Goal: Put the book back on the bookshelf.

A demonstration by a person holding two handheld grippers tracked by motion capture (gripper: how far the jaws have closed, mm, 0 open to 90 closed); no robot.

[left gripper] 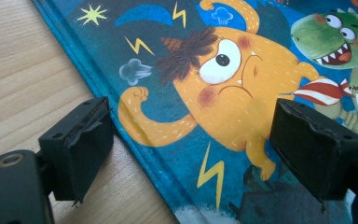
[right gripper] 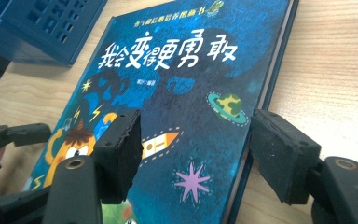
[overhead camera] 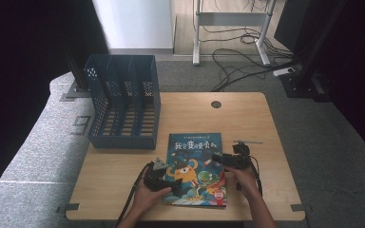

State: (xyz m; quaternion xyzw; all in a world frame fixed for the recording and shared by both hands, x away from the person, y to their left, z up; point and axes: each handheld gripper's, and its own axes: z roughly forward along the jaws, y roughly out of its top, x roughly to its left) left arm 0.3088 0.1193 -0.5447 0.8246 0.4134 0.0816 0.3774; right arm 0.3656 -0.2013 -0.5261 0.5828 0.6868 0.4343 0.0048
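Book (overhead camera: 197, 168) lies flat on your near table (overhead camera: 266, 142) edge. Your left gripper (left gripper: 191, 140) straddles its left edge, jaws wide, nothing clamped. Your right gripper (right gripper: 196, 154) straddles the right edge, jaws apart, nothing clamped. Blue file rack (overhead camera: 123, 102) stands beyond, far-left.

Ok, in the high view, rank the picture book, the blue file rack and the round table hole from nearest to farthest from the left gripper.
From the left gripper:
1. Picture book, right under its jaws.
2. Blue file rack, at the table's far left.
3. Round table hole, at the far edge.

One book (overhead camera: 196, 166), one file rack (overhead camera: 123, 102)
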